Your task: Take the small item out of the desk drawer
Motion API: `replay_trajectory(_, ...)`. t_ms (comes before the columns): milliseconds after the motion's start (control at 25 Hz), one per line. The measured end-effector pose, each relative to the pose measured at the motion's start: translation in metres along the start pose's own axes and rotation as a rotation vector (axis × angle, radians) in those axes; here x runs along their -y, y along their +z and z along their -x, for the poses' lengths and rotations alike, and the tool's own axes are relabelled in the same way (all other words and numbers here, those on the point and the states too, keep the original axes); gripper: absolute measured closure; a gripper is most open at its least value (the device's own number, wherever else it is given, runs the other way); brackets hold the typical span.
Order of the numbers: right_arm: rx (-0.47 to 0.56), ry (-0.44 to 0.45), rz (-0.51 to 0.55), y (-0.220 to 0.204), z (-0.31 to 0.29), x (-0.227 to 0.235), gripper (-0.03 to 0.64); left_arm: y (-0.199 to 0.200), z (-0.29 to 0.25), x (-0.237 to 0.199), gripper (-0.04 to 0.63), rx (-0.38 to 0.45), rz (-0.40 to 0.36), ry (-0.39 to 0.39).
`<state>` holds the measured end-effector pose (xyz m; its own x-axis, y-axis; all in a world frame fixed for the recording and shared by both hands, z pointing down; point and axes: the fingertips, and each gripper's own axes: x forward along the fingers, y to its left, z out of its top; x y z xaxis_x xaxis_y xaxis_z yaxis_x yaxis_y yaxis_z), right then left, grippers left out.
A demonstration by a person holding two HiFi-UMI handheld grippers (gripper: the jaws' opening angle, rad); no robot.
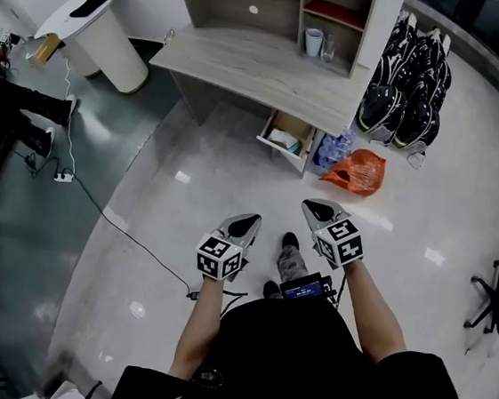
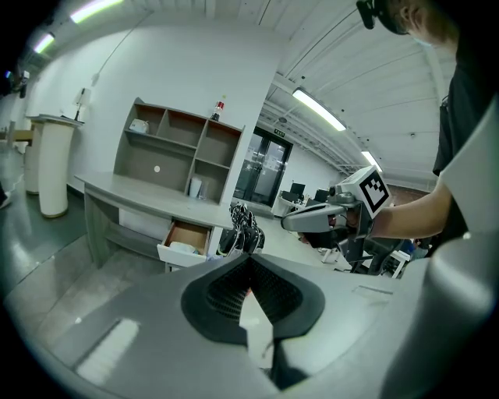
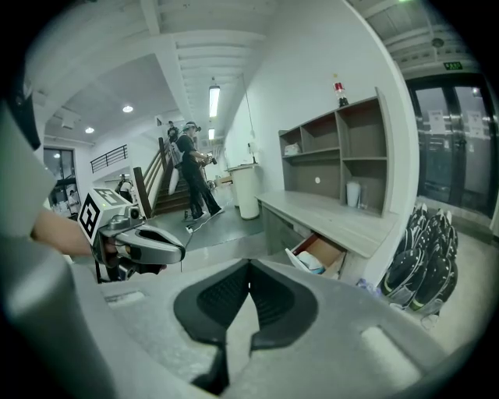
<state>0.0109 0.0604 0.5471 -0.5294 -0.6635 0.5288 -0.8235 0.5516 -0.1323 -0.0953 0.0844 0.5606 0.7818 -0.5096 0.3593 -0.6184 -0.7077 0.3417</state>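
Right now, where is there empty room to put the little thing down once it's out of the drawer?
The desktop is bare in front of the shelves, from its left end to the white cup. The floor before the open drawer is bare too. Right of the drawer it's crowded: orange bag, pile of black bags.
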Motion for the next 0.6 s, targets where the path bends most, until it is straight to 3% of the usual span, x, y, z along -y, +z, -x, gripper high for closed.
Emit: replay_trajectory(600, -0.001, 0.045, -0.035, 0.037, -0.058, 0.071, 0.615, 0.044, -0.072, -0.050, 0.592, -0.031, -0.006, 0.004)
